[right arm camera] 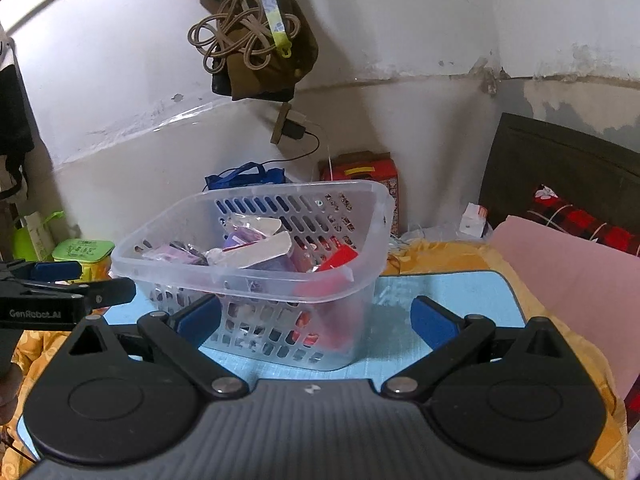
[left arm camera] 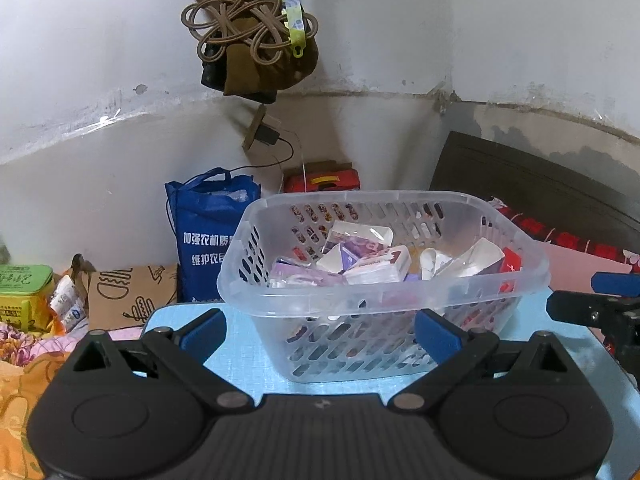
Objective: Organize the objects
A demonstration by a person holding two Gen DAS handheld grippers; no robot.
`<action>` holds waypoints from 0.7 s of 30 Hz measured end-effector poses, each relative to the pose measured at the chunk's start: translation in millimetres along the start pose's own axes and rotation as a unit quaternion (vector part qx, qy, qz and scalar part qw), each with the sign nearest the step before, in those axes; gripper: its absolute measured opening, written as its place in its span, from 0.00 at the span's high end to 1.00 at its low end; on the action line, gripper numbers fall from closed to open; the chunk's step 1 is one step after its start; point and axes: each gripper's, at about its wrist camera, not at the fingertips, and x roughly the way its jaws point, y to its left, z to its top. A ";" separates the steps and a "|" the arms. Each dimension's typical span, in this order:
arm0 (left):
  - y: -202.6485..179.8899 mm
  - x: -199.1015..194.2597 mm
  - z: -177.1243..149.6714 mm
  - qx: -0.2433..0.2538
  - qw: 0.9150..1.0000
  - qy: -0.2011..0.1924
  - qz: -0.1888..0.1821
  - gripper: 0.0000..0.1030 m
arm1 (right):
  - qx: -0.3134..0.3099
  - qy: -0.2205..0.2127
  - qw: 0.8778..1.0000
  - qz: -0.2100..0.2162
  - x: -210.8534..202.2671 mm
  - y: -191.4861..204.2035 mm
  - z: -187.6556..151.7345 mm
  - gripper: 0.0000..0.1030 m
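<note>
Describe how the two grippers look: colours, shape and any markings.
Both are black plastic. The left gripper and the right gripper each have a ribbed body, two round discs, silver pivot bolts and blue finger pads. The right-wrist view shows "GenRobot.AI" in grey on the left gripper's side.

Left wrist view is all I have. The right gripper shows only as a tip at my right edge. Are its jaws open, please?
Observer: Yes. In the right wrist view, the right gripper has its jaws wide open and holds nothing. It faces the near wall of the clear basket.
Operator: Does anything lie beyond the basket, on its right side?
Observer: Yes, a small white and red carton sits on the bedding, left of the pink cloth.
</note>
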 end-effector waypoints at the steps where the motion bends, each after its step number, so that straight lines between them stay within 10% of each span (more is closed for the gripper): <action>1: -0.2 0.5 0.3 -0.002 1.000 0.002 -0.002 0.02 | -0.002 -0.001 1.000 0.000 -0.4 1.4 0.0 0.00; 21: -2.3 5.0 1.4 -0.004 1.000 0.008 0.013 0.02 | -0.011 0.000 1.000 0.006 0.6 7.6 0.2 0.00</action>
